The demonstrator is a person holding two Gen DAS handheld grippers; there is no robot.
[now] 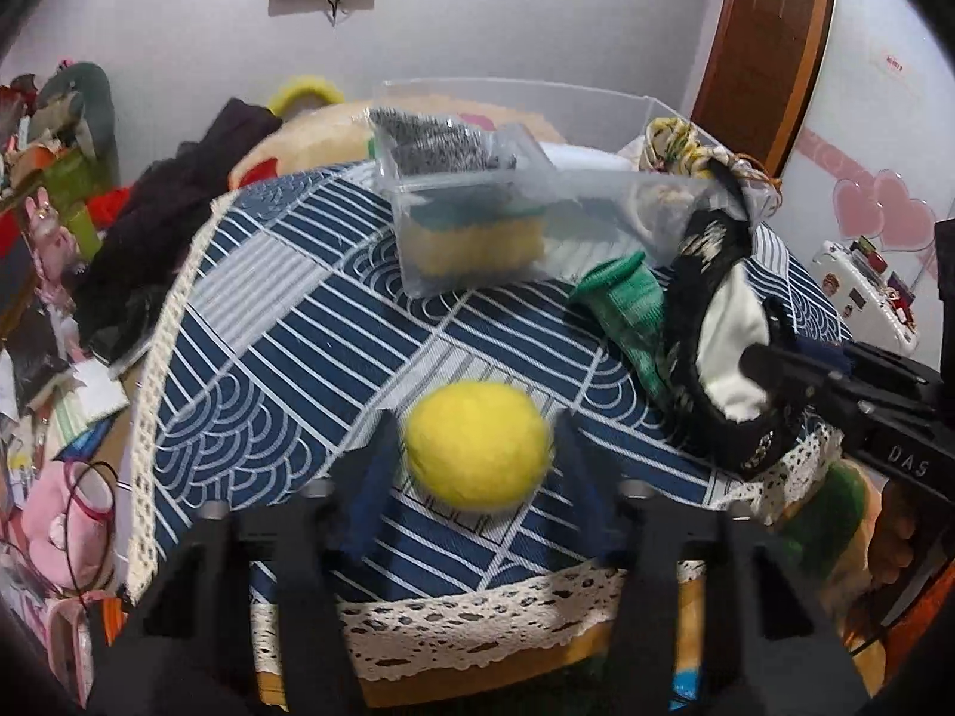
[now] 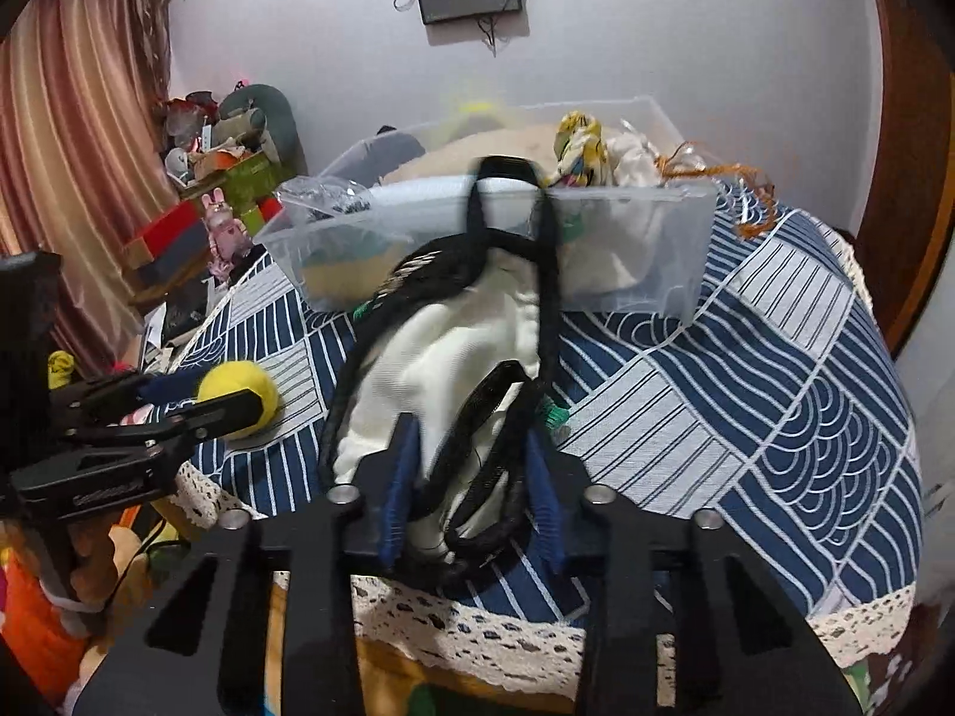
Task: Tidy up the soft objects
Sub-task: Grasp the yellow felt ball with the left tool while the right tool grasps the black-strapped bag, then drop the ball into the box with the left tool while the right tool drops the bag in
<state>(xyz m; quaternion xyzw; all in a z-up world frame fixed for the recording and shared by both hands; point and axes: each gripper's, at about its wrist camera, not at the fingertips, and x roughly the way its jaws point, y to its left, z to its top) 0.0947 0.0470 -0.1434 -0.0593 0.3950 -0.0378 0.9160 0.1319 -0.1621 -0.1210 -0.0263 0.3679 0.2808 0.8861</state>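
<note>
A fuzzy yellow ball [image 1: 477, 444] sits between the fingers of my left gripper [image 1: 471, 453], which closes on it just above the blue patterned tablecloth [image 1: 286, 322]; it also shows in the right wrist view [image 2: 242, 397]. My right gripper [image 2: 471, 477] is shut on a black-and-white cloth pouch with black straps [image 2: 447, 358], also seen in the left wrist view [image 1: 722, 322]. A green knitted piece [image 1: 627, 298] lies beside the pouch. A small clear box [image 1: 465, 221] holds a yellow sponge and a metal scourer.
A large clear bin [image 2: 632, 244] with cloth items stands at the back of the table. A lace trim [image 1: 477, 614] marks the table's front edge. Clutter, toys and dark clothes [image 1: 155, 238] lie left of the table. A wooden door [image 1: 770, 48] stands at the right.
</note>
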